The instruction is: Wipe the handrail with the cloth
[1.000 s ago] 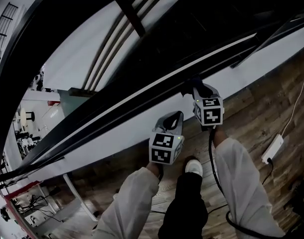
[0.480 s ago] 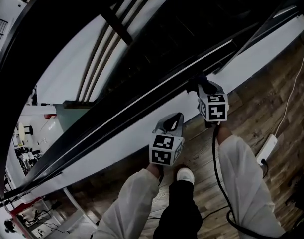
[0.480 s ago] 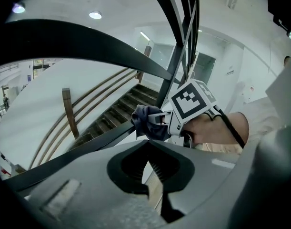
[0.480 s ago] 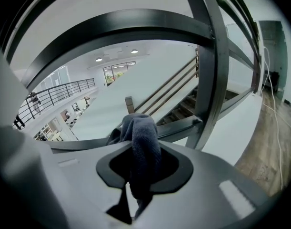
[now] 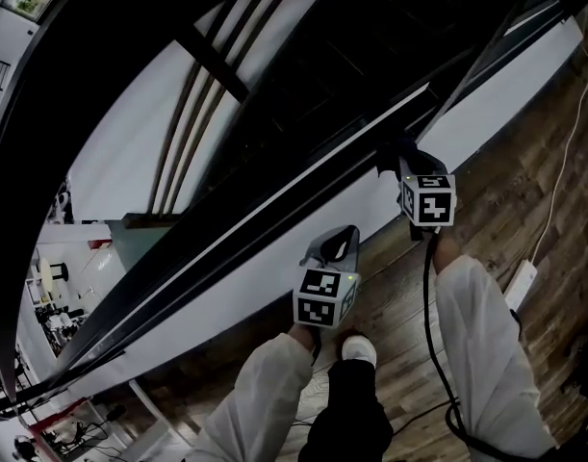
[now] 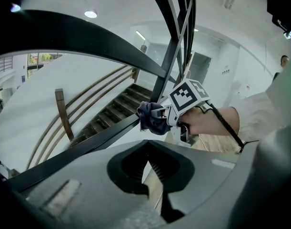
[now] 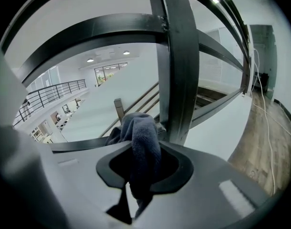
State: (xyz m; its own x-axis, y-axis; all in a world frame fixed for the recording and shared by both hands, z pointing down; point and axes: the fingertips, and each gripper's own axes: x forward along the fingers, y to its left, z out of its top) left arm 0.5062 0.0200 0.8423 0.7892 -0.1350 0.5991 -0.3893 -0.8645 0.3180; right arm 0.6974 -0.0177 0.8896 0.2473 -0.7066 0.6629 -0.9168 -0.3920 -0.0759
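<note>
1. Starting lower centre of the head view with the left gripper [image 5: 340,242]: jaws pressed together on nothing, parked just short of the handrail [image 5: 274,221], not touching it.
2. Moving right to the right gripper [image 5: 394,162]: clamped tight on the dark cloth [image 7: 143,142], with a wad bulging past the tips.
3. Pressing that cloth onto the dark bar right beside the upright post [image 7: 176,80]. Contact made, so wiping looks under way.
4. Hard to call the score: no dust line or wet streak anywhere on the dark metal, so no telling which stretch is done.
5. Probably left to do: long runs of rail toward the lower left and upper right of the frame, plus the far side of the post.
</note>
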